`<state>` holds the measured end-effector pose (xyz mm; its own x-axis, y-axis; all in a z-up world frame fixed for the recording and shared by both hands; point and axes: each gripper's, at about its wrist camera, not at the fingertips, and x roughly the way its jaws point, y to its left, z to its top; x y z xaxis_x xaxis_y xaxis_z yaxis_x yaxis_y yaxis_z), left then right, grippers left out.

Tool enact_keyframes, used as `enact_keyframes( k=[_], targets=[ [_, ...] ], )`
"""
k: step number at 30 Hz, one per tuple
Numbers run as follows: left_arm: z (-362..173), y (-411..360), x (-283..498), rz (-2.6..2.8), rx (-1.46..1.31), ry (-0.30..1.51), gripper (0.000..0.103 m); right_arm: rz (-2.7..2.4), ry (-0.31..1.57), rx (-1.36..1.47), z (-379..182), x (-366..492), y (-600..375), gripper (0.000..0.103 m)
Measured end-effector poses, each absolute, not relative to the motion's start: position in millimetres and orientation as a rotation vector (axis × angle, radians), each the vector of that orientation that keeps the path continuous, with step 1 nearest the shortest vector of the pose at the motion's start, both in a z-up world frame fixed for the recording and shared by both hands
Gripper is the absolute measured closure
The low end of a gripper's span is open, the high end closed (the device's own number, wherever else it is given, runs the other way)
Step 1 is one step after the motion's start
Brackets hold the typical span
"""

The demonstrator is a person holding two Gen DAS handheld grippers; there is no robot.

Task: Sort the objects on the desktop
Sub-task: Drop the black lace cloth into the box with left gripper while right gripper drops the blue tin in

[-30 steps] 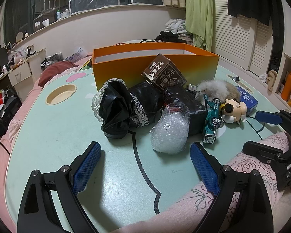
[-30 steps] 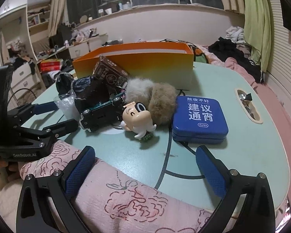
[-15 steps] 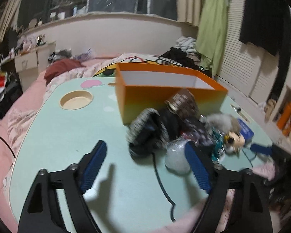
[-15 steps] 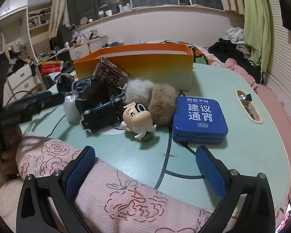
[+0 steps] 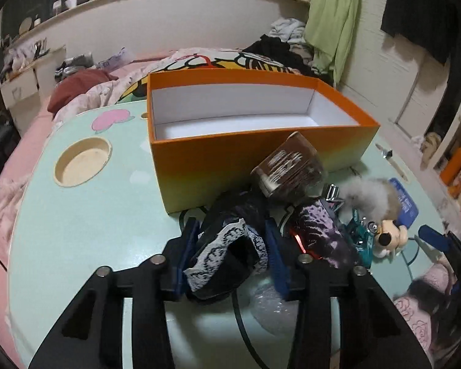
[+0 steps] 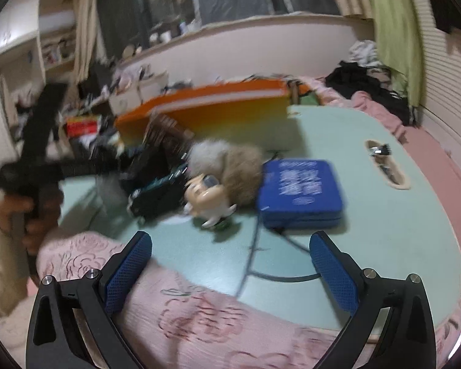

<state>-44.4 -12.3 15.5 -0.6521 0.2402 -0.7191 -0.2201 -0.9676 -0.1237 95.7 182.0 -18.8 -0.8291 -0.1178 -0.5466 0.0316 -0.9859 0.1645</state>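
Lace-trimmed cloth (image 5: 230, 255) sits pinched in our left tool (image 5: 230, 252); the orange box (image 5: 249, 144) lies straight ahead across the desk (image 5: 86, 215). Our right tool (image 6: 230, 264) hangs spread.

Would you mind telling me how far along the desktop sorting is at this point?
Nothing looks sorted yet: the orange box shows only a bare white interior. In hand: the left gripper is shut on the black lace cloth. The right gripper is open and holds nothing. Left on the table: the brown carton, toy car, figurine, fur ball, blue tin and plastic bag.
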Motion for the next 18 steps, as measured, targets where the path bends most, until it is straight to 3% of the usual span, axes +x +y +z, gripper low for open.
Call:
enact_keyframes(
  k=[4, 13, 15, 18],
  targets=[
    [17.0, -30.7, -36.0, 2.665, -1.114, -0.164, 0.069, -2.982, -0.278, 0.975, -4.8, 86.1, 204.2, 0.0],
    [35.4, -59.9, -11.7, 2.717, -0.937, -0.258, 0.07, -2.957, -0.033, 1.28, -5.0, 40.3, 207.3, 0.0],
    [39.4, -65.2, -10.7, 2.728, -0.923, -0.272, 0.07, -2.924, -0.012, 1.31, -9.0, 30.1, 204.7, 0.005],
    [45.6, -70.0, -8.9, 2.755, -0.894, -0.267, 0.07, -2.906, -0.021, 1.361, -19.8, 17.7, 207.4, 0.035]
  ],
)
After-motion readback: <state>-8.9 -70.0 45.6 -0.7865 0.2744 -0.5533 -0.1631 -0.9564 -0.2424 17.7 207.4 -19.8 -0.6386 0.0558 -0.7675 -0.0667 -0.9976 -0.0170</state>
